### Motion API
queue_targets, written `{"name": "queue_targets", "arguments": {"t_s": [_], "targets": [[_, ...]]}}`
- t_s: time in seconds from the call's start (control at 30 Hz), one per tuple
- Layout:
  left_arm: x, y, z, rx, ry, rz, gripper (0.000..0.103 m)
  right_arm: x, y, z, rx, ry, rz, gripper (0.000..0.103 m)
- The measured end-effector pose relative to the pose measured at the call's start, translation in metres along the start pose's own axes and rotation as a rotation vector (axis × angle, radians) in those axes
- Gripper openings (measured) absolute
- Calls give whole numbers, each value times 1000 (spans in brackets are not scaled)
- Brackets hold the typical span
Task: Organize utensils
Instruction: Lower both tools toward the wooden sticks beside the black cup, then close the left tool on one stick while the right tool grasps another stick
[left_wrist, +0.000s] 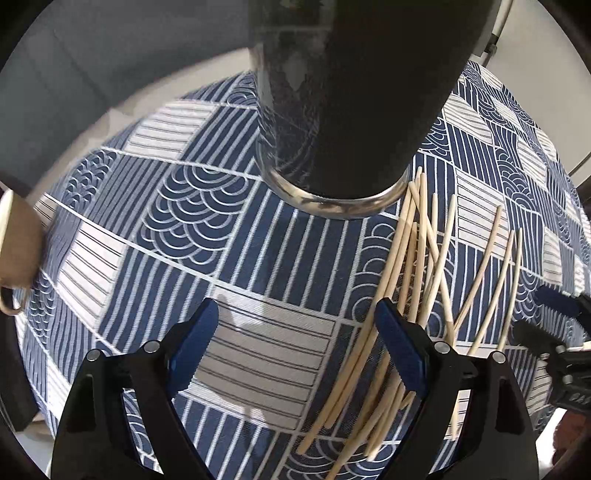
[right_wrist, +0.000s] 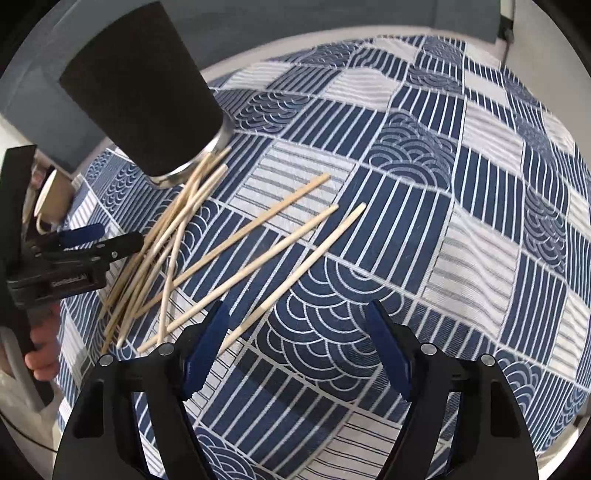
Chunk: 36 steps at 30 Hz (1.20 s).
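Note:
Several pale wooden chopsticks (left_wrist: 421, 266) lie scattered on the blue-and-white patterned tablecloth (left_wrist: 236, 325); they also show in the right wrist view (right_wrist: 207, 236). A tall black holder with a steel base (left_wrist: 347, 110) stands just behind them, seen at upper left in the right wrist view (right_wrist: 147, 99). My left gripper (left_wrist: 295, 332) is open and empty, its right finger over the near ends of the pile. My right gripper (right_wrist: 297, 332) is open and empty, its left finger beside the nearest chopstick (right_wrist: 295, 273). The left gripper also shows in the right wrist view (right_wrist: 77, 240).
A tan paper cup (left_wrist: 18, 243) stands at the table's left edge, also in the right wrist view (right_wrist: 55, 195). The right gripper's tip (left_wrist: 561, 306) shows at the right edge of the left wrist view. The cloth (right_wrist: 443, 221) stretches to the right.

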<state>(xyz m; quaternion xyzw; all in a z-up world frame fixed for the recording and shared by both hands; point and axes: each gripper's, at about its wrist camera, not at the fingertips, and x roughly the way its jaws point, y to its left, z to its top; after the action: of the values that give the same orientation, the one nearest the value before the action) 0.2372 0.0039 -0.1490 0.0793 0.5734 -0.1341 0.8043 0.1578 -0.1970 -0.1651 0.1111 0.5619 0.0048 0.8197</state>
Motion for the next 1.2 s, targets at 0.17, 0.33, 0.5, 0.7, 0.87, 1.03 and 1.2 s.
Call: {"name": "queue_targets", "arguments": {"t_s": [0.17, 0.33, 0.5, 0.7, 0.87, 1.03, 1.2], "targets": [[7, -11, 7, 98, 4, 67, 92, 6, 10, -4, 10, -35, -109, 68], [10, -6, 11, 85, 18, 16, 87, 8, 23, -11, 3, -85, -196, 55], [1, -26, 5, 148, -15, -8, 46, -1, 10, -11, -22, -61, -193, 6], [1, -56, -6, 206, 21, -53, 5, -6, -30, -5, 37, -22, -101, 4], [-4, -53, -24, 64, 88, -117, 5, -26, -57, 2, 34, -10, -32, 4], [-21, -45, -63, -117, 92, -100, 4, -53, -66, 8, -77, -16, 38, 5], [-47, -27, -93, -250, 70, -44, 5, -75, -63, 15, -197, -41, 80, 5]]}}
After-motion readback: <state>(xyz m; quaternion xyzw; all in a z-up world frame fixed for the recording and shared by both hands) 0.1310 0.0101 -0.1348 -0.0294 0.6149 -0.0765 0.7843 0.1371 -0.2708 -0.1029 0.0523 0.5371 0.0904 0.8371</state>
